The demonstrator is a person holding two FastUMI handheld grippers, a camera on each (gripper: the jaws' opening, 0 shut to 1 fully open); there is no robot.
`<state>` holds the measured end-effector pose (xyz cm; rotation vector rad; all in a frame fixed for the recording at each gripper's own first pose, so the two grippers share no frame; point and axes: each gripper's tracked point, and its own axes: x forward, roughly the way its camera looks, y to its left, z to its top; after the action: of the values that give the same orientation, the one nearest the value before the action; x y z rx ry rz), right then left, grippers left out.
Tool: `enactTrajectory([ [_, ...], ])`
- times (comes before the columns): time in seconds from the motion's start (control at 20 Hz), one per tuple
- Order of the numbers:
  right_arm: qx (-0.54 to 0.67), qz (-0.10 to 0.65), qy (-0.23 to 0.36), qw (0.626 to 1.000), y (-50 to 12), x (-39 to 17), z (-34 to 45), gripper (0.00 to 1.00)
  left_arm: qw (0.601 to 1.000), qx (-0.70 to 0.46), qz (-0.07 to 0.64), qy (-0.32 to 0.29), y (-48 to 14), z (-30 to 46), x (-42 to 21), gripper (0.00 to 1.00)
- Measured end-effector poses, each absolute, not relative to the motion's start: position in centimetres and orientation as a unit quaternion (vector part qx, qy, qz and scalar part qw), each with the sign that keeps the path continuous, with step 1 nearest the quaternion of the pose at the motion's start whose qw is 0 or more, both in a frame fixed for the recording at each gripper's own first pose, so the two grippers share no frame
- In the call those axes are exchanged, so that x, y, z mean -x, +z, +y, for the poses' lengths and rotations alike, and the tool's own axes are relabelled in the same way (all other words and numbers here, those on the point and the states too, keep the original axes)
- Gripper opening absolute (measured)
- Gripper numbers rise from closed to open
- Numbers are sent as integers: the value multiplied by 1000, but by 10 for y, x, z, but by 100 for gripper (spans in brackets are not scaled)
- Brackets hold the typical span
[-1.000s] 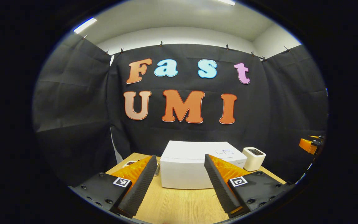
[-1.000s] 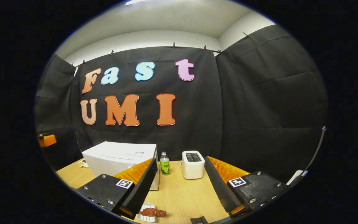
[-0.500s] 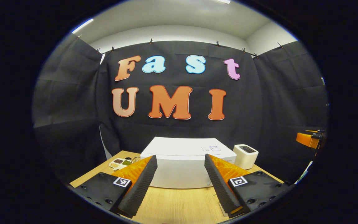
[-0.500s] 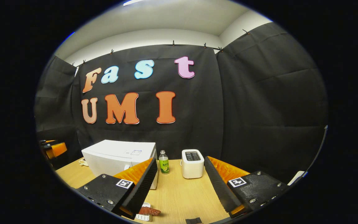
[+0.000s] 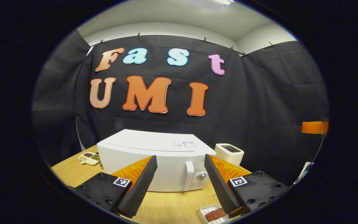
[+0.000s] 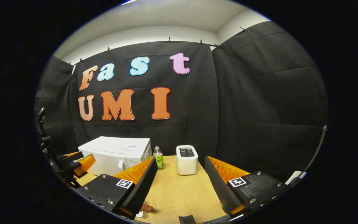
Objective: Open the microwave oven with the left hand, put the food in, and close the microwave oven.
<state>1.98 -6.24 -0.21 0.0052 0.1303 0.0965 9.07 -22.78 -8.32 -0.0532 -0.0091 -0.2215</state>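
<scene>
Since the earlier frames the left tool [image 5: 180, 174] has swung toward the microwave's [image 5: 154, 161] front, so its door, handle [image 5: 189, 175] and dial [image 5: 201, 175] now face the left gripper view, and a white tray with food [image 5: 215, 214] has come into sight at that view's lower edge. In the right gripper view the left tool [image 6: 79, 161] now reaches in further from the left edge, near the microwave [image 6: 117, 154].

Writing: a small sticker on the microwave top and a mark on its front are too small to read; the bottle's [image 6: 158, 158] green label likewise.

The left tool's fingers are spread wide, holding and touching nothing, with the microwave handle seen between them. The right tool [image 6: 179, 175] is equally spread and empty above the tabletop [image 6: 182, 193].

The microwave stands shut on the tabletop, a toaster [image 6: 186, 159] to its right, the bottle between them. The food [image 6: 145, 207] lies on the tabletop just by the right tool's left finger.
</scene>
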Motion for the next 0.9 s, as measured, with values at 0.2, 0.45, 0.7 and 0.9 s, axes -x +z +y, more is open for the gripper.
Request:
enactTrajectory([
  [0.2,2,75,40,996,-6,-19,-75,96,994,11,9,-112,-120,-252,-125,97],
  [0.45,4,81,30,996,-9,-23,-90,96,995,-13,19,-101,-159,-271,-159,99],
  [0.7,8,90,26,996,-15,-29,-101,96,995,-23,39,-89,-197,-281,-187,100],
  [0.9,17,99,17,995,-22,-33,-115,96,995,-20,51,-80,-215,-285,-205,100],
])
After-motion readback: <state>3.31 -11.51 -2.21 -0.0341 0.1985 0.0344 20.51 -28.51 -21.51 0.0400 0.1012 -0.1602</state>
